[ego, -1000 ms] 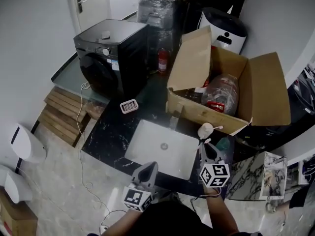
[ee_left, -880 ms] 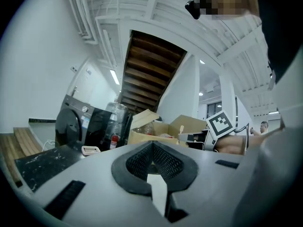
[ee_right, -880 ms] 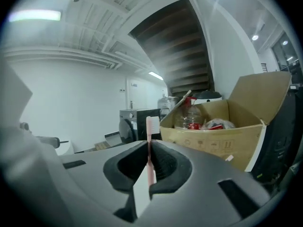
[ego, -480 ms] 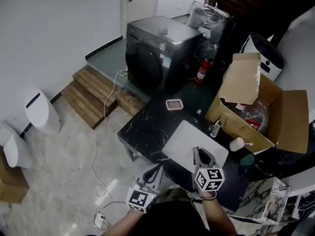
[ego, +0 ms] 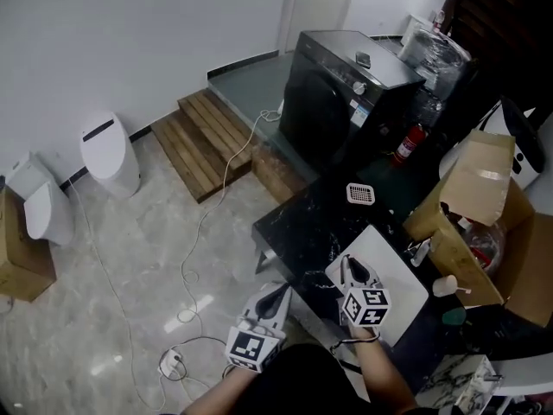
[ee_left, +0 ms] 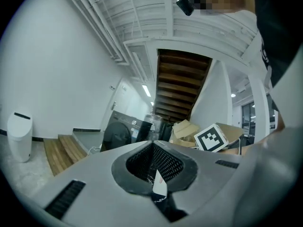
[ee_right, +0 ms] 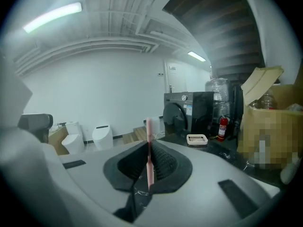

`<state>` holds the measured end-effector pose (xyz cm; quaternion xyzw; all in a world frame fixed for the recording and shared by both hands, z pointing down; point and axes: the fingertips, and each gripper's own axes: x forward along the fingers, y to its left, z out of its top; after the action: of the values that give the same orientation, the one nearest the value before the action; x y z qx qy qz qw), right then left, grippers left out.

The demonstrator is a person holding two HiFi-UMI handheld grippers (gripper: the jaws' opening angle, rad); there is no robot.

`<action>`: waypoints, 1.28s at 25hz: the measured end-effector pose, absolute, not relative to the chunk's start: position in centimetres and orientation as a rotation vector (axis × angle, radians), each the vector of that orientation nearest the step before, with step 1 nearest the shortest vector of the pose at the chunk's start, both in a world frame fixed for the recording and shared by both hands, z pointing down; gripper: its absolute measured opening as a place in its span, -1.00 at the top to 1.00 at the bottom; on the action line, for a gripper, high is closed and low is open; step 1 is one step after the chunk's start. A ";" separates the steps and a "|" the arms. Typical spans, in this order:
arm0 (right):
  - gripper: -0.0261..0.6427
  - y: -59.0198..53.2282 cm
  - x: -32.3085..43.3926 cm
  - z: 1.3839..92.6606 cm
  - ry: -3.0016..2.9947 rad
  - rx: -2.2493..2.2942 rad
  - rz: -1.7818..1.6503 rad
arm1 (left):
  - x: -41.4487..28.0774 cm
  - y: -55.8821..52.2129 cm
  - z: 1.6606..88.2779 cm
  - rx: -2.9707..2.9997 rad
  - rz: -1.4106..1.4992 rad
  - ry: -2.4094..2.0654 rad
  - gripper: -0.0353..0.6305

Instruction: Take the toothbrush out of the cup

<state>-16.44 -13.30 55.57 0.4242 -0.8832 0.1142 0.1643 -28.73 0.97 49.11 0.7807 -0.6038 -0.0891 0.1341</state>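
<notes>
In the right gripper view, my right gripper [ee_right: 148,145] is shut on a thin pink toothbrush [ee_right: 149,126], which stands upright between the pads. The head view shows this gripper [ego: 349,263] over the white laptop [ego: 399,290] on the black marble table [ego: 302,227]; the brush is too thin to make out there. A teal cup [ego: 455,316] sits at the table's right end, well away from the gripper, beside a white rounded object [ego: 444,285]. My left gripper [ego: 280,290] hangs off the table's near-left edge, and its jaws [ee_left: 154,148] are together with nothing held.
An open cardboard box [ego: 484,223] fills the right of the table. A white grate dish [ego: 360,194] lies at the far edge. Beyond stand a black washing machine [ego: 346,85] and a red fire extinguisher [ego: 408,145]. Wooden steps [ego: 212,141] and a cable [ego: 207,232] lie on the floor at left.
The head view has swung left, so the table and box now sit at the right. My right gripper has drawn away from the cup and now stands over the laptop.
</notes>
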 end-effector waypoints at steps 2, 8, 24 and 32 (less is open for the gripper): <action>0.83 -14.2 -17.7 57.0 -2.503 1.183 0.342 | -30.2 0.6 49.8 2.216 -0.258 -1.780 0.82; 0.83 -16.5 -22.2 61.5 -2.484 1.077 0.427 | -34.1 -2.6 51.8 2.156 -0.204 -1.790 0.82; 0.83 -25.8 -25.5 69.5 -2.411 1.124 0.685 | -36.9 -17.2 54.4 2.277 0.025 -1.593 0.82; 0.81 -28.2 -27.1 74.1 -2.306 1.068 0.650 | -37.6 -21.1 55.9 2.284 0.130 -1.545 0.82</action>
<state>-27.06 -28.17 74.15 0.3935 -0.8497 0.2394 0.2565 -37.55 -21.09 55.94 0.8125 -0.5494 0.0462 0.1893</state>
